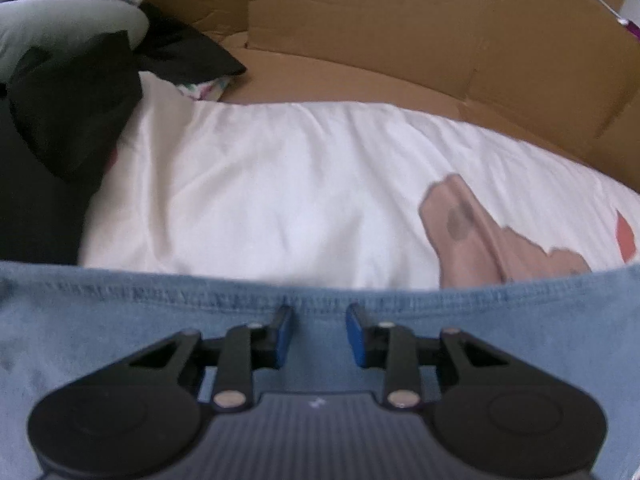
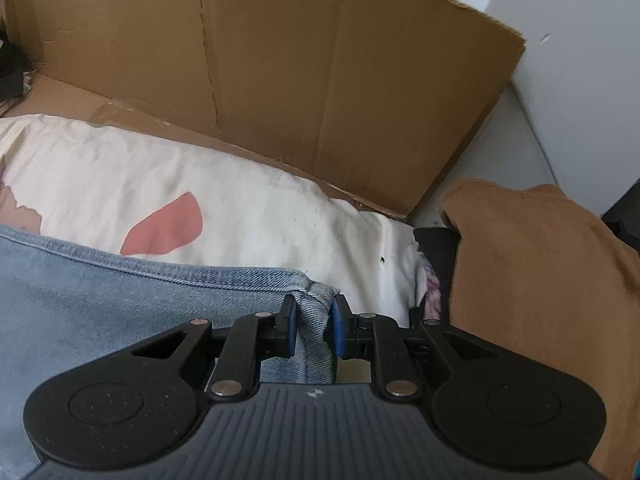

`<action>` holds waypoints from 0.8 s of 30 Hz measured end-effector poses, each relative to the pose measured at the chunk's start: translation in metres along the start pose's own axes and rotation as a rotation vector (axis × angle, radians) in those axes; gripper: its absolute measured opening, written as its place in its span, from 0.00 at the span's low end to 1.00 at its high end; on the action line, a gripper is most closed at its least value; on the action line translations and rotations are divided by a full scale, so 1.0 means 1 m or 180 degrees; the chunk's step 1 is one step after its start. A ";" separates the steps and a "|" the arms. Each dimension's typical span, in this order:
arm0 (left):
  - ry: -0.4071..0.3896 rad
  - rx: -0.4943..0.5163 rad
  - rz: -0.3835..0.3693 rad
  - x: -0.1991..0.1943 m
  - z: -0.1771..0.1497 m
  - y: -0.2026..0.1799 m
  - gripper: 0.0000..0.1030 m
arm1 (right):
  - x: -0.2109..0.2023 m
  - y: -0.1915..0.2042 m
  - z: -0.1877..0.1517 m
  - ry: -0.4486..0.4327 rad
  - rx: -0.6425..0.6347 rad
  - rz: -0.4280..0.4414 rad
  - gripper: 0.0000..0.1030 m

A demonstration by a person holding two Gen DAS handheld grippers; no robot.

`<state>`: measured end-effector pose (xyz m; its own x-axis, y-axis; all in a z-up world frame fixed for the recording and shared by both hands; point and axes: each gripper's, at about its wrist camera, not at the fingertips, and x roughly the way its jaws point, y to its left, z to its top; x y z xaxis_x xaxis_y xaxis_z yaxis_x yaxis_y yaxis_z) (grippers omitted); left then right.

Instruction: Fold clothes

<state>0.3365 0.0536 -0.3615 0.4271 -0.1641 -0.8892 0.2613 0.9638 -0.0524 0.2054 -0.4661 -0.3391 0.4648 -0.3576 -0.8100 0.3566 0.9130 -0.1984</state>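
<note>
Right gripper (image 2: 313, 330) pinches denim jeans (image 2: 120, 300) corner; left gripper (image 1: 319, 332) part-open over hem, grip unclear; hem runs left-right.

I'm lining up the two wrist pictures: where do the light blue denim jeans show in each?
Left wrist: the light blue denim jeans fill the lower band, hem running across.
Right wrist: they fill the lower left, corner pinched in the right tongs.
Shared landmark: the white sheet with pink prints behind them.
</note>
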 end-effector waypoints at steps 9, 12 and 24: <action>-0.0161 -0.0114 0.0232 -0.053 0.006 0.040 0.25 | -0.009 0.000 -0.008 -0.0022 0.0252 0.0196 0.49; -0.0286 -0.0265 0.0515 -0.077 -0.003 0.074 0.25 | -0.021 0.003 -0.013 -0.0079 0.0310 0.0279 0.50; -0.0304 -0.0861 0.1212 -0.067 -0.028 0.187 0.25 | -0.056 0.033 -0.075 0.0169 0.0271 0.0704 0.51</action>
<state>0.3319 0.2505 -0.3244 0.5298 0.2050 -0.8229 -0.1585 0.9772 0.1414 0.1309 -0.4010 -0.3416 0.4967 -0.1378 -0.8569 0.3188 0.9473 0.0325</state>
